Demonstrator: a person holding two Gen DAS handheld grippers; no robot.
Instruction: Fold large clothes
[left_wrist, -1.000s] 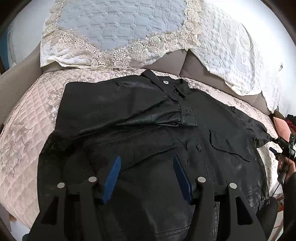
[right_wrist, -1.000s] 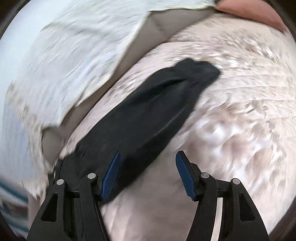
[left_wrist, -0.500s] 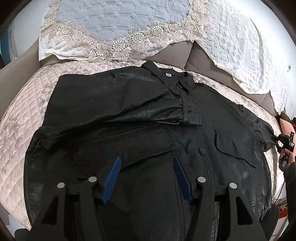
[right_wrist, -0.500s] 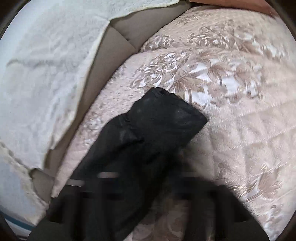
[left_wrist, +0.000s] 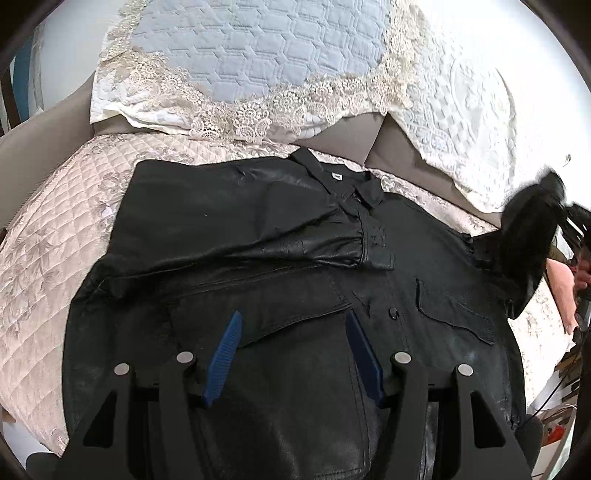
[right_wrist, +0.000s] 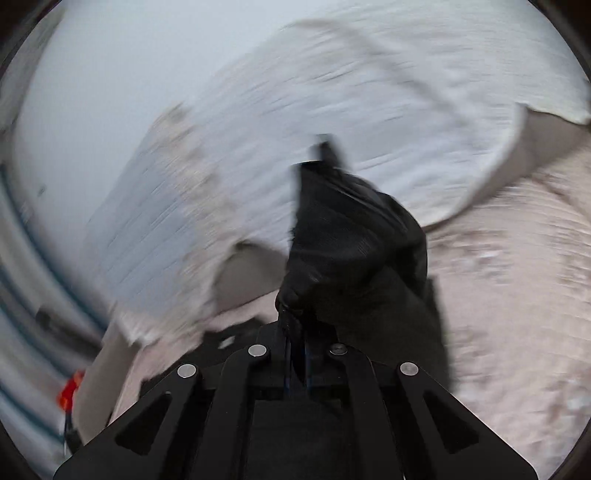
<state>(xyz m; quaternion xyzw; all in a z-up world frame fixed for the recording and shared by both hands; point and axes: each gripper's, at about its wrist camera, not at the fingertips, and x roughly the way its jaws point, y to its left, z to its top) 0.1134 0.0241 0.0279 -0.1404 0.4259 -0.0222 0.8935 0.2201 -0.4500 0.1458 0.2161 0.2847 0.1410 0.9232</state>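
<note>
A black leather jacket (left_wrist: 280, 295) lies spread on the quilted bed, collar toward the pillows, its left sleeve folded across the chest. My left gripper (left_wrist: 293, 343) hovers open over the jacket's lower front, blue pads apart, nothing between them. At the right edge of the left wrist view the other sleeve (left_wrist: 528, 236) is lifted off the bed, and a hand (left_wrist: 563, 284) shows below it. In the blurred right wrist view my right gripper (right_wrist: 297, 332) is shut on that black sleeve (right_wrist: 354, 251), which bunches up in front of the jaws.
A pale blue lace-edged pillow (left_wrist: 251, 55) and a white quilted pillow (left_wrist: 469, 107) lean at the headboard. The beige quilted bedspread (left_wrist: 55, 229) shows left of the jacket. Clutter and cables sit off the bed's right edge (left_wrist: 557, 398).
My right gripper closed on the sleeve's cuff and lifted it off the bedspread, swinging up toward the pillows. The left gripper stayed open over the jacket's front.
</note>
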